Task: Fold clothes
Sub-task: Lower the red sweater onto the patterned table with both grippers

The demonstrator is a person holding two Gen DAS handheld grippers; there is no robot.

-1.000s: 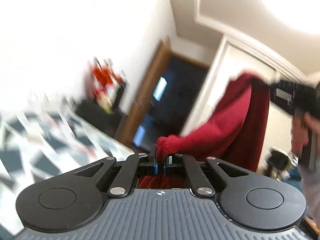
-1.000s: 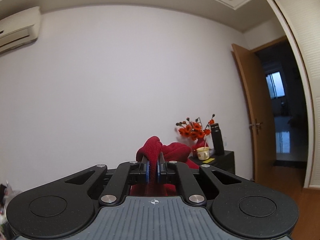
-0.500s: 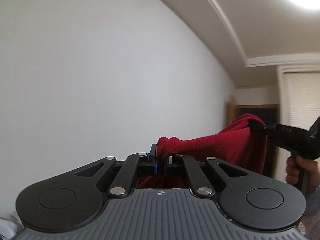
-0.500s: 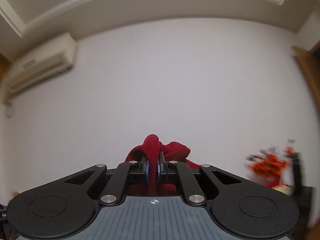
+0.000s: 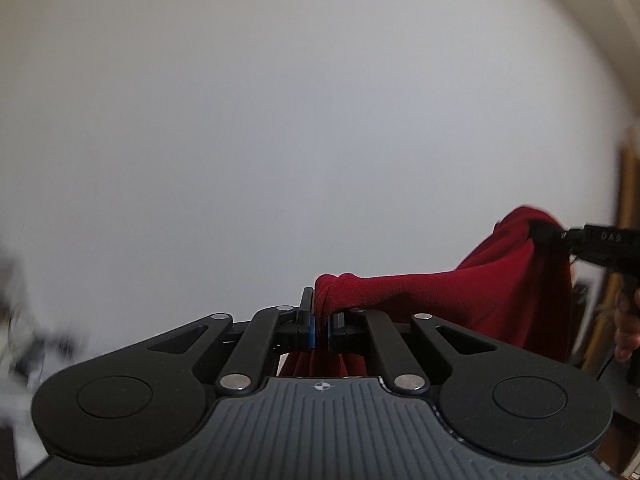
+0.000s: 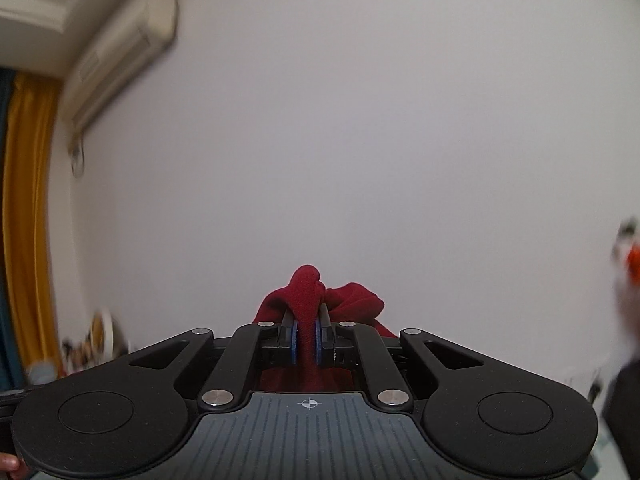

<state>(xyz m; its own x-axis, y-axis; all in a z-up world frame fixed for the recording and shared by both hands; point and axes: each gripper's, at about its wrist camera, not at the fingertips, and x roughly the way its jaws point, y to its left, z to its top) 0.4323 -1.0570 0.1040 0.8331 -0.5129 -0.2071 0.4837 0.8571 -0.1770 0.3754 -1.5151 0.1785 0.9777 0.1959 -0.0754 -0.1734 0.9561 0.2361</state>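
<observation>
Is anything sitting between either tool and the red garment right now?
No. The left tool is shut on one bunched corner of the red garment, and the right tool is shut on another fold. The cloth hangs in the air between them; where it will be laid is out of view.

we read only faint pale letters, seemingly "das", on the black right gripper (image 5: 538, 233) body at the frame's right edge.

One red garment (image 5: 472, 292), two grippers, one air conditioner (image 6: 120, 52), one curtain (image 6: 28, 216).
</observation>
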